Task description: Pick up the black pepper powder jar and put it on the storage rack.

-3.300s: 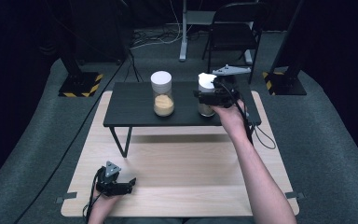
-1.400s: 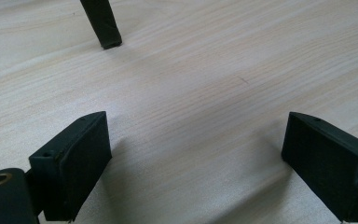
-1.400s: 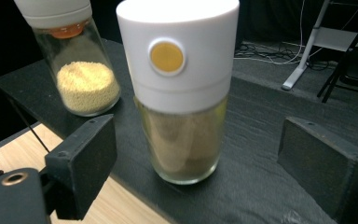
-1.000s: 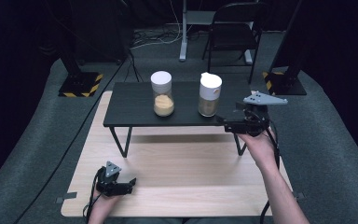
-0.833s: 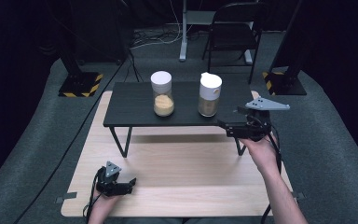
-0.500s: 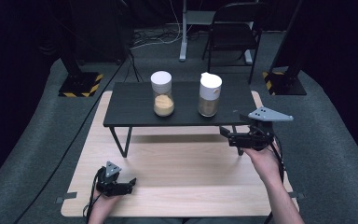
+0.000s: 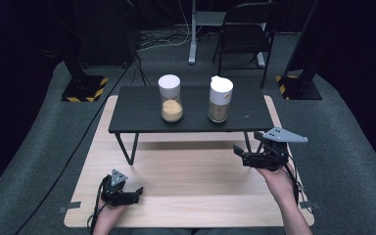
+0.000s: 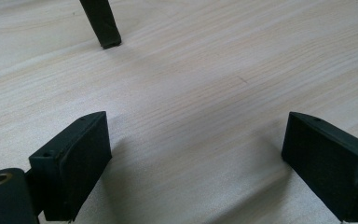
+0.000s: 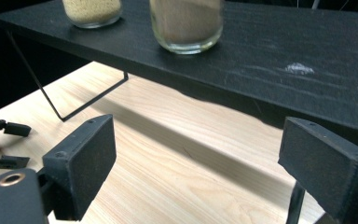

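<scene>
Jar (image 7: 220,99) on black table (image 7: 142,110) | beyond right hand-held gripper (image 7: 239,154) | both hand-held grippers released

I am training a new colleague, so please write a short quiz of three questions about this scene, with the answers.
1. True or false: the right gripper holds the right jar.
2. Which jar is fuller: A, the left jar, or B, the right jar?
3. On what do both jars stand?

Key:
1. False; its fingers are open, empty and apart from the jar.
2. B.
3. On the small black table, which stands on the wooden board.
</scene>
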Demonstrator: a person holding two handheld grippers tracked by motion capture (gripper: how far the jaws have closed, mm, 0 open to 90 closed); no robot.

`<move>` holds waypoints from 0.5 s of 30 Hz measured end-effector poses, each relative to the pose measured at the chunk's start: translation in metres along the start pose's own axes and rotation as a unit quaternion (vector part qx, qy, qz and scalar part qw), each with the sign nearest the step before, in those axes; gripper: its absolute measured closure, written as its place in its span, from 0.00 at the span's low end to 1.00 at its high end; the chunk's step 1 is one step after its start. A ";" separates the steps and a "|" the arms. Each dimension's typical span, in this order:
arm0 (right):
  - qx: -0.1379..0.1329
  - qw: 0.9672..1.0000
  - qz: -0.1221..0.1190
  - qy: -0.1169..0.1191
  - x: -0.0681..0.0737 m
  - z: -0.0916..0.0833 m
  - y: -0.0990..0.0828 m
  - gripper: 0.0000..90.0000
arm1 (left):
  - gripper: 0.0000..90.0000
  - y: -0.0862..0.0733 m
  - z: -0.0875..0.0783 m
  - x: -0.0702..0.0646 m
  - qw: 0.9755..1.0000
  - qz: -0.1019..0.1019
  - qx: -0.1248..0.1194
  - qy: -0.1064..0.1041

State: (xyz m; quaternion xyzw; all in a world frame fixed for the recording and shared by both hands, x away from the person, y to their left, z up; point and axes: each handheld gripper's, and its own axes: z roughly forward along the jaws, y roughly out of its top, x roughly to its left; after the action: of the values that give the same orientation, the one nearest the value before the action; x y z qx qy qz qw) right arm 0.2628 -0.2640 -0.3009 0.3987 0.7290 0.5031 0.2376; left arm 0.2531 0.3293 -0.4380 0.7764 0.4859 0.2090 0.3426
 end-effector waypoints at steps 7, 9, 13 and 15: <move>0.006 1.000 0.003 -0.002 -0.001 -0.001 -0.013 0.11 | 0.08 0.000 0.000 0.000 1.000 0.000 0.000 0.000; 0.008 1.000 0.005 -0.002 -0.001 -0.001 -0.017 0.11 | 0.08 0.000 0.000 0.000 1.000 0.000 0.000 0.000; 0.008 1.000 0.009 -0.001 -0.002 -0.001 -0.024 0.11 | 0.08 0.000 0.000 0.000 1.000 0.000 0.000 0.000; 0.008 1.000 0.009 0.000 -0.002 0.000 -0.027 0.11 | 0.08 0.000 0.000 0.000 1.000 0.000 0.000 0.000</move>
State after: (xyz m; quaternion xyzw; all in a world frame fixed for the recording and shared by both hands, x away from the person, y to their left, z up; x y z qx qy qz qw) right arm 0.2543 -0.2700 -0.3259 0.4073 0.7293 0.4993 0.2300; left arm 0.2529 0.3292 -0.4380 0.7763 0.4861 0.2089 0.3428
